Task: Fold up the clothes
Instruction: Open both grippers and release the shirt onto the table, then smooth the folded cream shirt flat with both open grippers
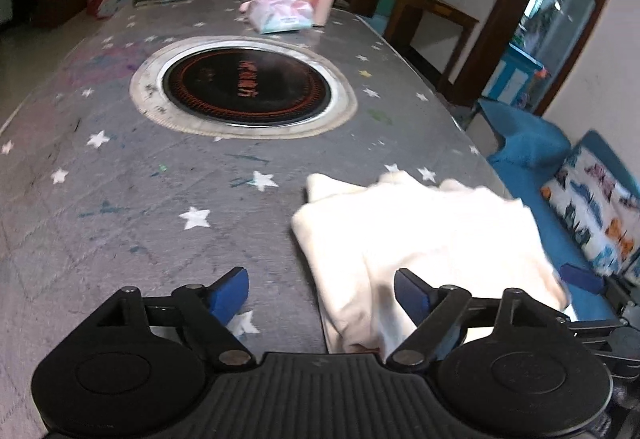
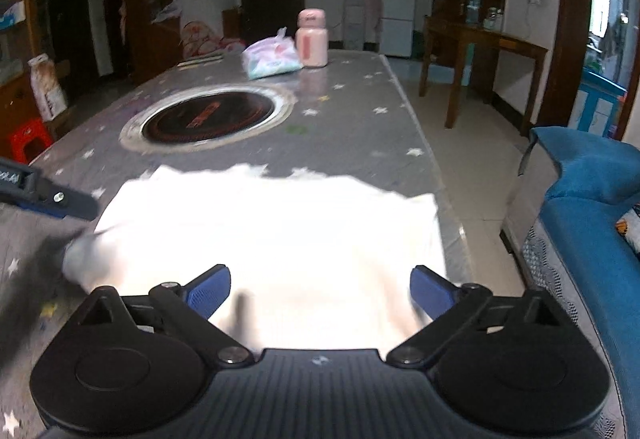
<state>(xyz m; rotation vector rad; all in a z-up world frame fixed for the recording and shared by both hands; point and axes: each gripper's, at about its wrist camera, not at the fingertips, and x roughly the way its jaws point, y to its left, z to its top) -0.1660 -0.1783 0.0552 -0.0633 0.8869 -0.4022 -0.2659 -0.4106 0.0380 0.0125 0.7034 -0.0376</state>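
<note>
Your jaws stand apart on both grippers, gripping nothing.
The white garment (image 2: 272,239) lies folded on the star-patterned grey desk (image 1: 120,179), just ahead of your right gripper (image 2: 320,291); your left gripper (image 1: 320,293) straddles its left edge.

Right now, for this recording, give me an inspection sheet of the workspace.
Surface: table under a grey starred cover, round cooktop set in it.
Job's things: white garment, partly folded, at the near right edge.
Clutter: pink jar, tissue packs at the far end.
Grippers: left tongs open; right tongs open above the garment.
Cables: nothing seen.
Surroundings: blue sofa, fridge, red stool.
</note>
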